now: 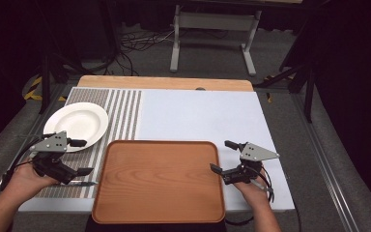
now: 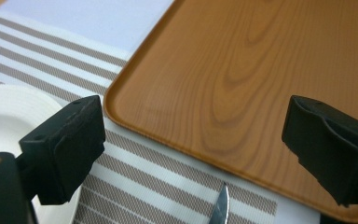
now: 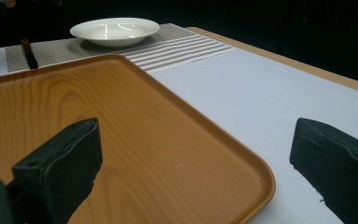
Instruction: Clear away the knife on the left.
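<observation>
An empty wooden tray (image 1: 159,179) lies at the table's near edge, between my two grippers. My left gripper (image 1: 83,156) hovers open over the striped placemat (image 1: 121,111), just left of the tray's left rim (image 2: 135,119). Its jaws (image 2: 193,135) stand wide apart with nothing between them. A white plate (image 1: 76,125) rests on the placemat beyond it. A knife tip (image 2: 221,207) lies on the mat below this gripper, near the tray. My right gripper (image 1: 221,156) is open beside the tray's right rim (image 3: 242,154), its jaws (image 3: 198,154) empty.
A pale sheet (image 1: 198,116) covers the table right of the placemat, with a wooden table edge (image 1: 164,83) behind. On the floor beyond stand a white table frame (image 1: 215,29) and loose cables (image 1: 135,43). Dark stands flank the table.
</observation>
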Motion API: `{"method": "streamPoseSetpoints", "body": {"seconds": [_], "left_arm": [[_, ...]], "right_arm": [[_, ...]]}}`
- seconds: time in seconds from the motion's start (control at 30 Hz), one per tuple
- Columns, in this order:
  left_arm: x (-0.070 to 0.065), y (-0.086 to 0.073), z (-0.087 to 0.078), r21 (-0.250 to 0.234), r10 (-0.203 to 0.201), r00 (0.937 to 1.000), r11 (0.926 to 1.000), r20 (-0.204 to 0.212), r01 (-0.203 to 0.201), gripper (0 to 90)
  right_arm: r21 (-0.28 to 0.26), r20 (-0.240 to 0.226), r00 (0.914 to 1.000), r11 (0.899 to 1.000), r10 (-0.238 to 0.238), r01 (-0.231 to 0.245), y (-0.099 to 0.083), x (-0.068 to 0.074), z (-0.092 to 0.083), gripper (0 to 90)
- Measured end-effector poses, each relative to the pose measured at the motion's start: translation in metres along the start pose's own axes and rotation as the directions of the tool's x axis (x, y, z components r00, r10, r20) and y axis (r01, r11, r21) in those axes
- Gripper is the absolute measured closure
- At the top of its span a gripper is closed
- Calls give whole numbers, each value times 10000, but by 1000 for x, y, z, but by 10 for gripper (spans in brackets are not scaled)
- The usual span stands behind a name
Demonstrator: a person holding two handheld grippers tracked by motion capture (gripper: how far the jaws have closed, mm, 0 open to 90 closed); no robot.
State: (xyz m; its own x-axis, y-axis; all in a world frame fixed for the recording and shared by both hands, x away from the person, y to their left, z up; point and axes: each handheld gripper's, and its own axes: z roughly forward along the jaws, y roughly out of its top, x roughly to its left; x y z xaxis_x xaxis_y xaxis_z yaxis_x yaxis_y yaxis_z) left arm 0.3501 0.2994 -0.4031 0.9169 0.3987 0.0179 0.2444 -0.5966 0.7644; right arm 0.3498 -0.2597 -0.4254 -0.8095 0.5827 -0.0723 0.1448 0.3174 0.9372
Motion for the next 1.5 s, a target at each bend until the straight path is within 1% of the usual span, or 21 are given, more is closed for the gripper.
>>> {"method": "streamPoseSetpoints", "body": {"seconds": [0.3, 0.37, 0.4, 0.6, 0.63, 0.7, 0.77, 0.83, 0.9, 0.93, 1.03, 1.07, 1.1, 1.13, 1.17, 1.2, 1.23, 1.33, 1.37, 1.4, 1.5], "left_arm": [[3, -1, -8, 1068, 217, 9998, 9940, 11, -217, 76], [4, -1, -9, 1353, 259, 9997, 9904, 48, -263, 76], [5, -2, -9, 1545, 198, 9995, 9877, 247, -234, 76], [8, -3, -11, 2321, 424, 9984, 9714, 362, -496, 86], [8, -3, -11, 2321, 424, 9984, 9714, 362, -496, 91], [9, -2, -13, 2578, 485, 9979, 9644, 435, -581, 99], [9, -2, -13, 2653, 500, 9975, 9622, 489, -613, 99], [10, -2, -13, 3033, 548, 9968, 9503, 581, -700, 99], [11, -2, -13, 3215, 535, 9963, 9441, 669, -723, 105], [11, -2, -13, 3215, 535, 9963, 9441, 669, -723, 105], [12, -4, -14, 3674, 481, 9956, 9271, 802, -743, 132], [12, -4, -14, 3674, 481, 9956, 9271, 802, -743, 141], [13, -4, -15, 3860, 435, 9956, 9196, 831, -724, 148], [13, -4, -15, 3860, 435, 9956, 9196, 831, -724, 152], [13, -5, -15, 3968, 365, 9953, 9153, 900, -694, 152], [13, -6, -15, 4255, 314, 9949, 9023, 961, -695, 156], [14, -7, -14, 4306, 393, 9935, 8988, 1066, -817, 160], [16, -10, -12, 4716, 418, 9915, 8766, 1229, -954, 166], [16, -10, -12, 4716, 418, 9915, 8766, 1229, -954, 171], [16, -11, -12, 4937, 394, 9913, 8642, 1256, -969, 171], [18, -14, -11, 5189, 567, 9889, 8463, 1370, -1204, 196]], "right_arm": [[-21, -8, 10000, 10000, 17, -17, 0, 0, 0, 29], [-41, -8, 10000, 10000, 19, -19, 0, 0, -1, 29], [-35, 0, 10000, 10000, 24, -24, 0, 0, -1, 29], [-7, -7, 10000, 10000, 46, -46, -1, -1, -1, 28], [2, -7, 10000, 10000, 48, -48, -1, -1, -1, 28], [19, -26, 10000, 10000, 74, -74, -1, -1, 0, 29], [42, -35, 10000, 10000, 80, -80, -1, -1, 0, 29], [48, -62, 10000, 10000, 58, -58, -1, 0, 1, 28], [56, -84, 10000, 10000, 47, -46, -1, 0, 1, 29], [56, -84, 10000, 10000, 47, -46, -1, 0, 1, 29], [86, -94, 10000, 10000, 27, -26, -1, 0, 1, 29], [107, -91, 10000, 9999, 11, -10, -1, 0, 1, 29], [106, -112, 9999, 9999, 17, -16, -2, 0, 1, 29], [114, -127, 9999, 9999, 14, -12, -2, 0, 1, 29], [114, -127, 9999, 9999, 14, -12, -2, 0, 1, 29], [113, -151, 9999, 9999, -1, 2, -2, 1, 2, 29], [117, -163, 9999, 9999, 0, 2, -2, 1, 2, 29], [144, -174, 9998, 9999, -3, 5, -2, 1, 3, 29], [144, -174, 9998, 9999, -3, 5, -2, 1, 3, 29], [154, -169, 9999, 9999, -6, 9, -2, 1, 3, 29], [191, -171, 9999, 9998, -18, 21, -2, 1, 3, 29]]}}
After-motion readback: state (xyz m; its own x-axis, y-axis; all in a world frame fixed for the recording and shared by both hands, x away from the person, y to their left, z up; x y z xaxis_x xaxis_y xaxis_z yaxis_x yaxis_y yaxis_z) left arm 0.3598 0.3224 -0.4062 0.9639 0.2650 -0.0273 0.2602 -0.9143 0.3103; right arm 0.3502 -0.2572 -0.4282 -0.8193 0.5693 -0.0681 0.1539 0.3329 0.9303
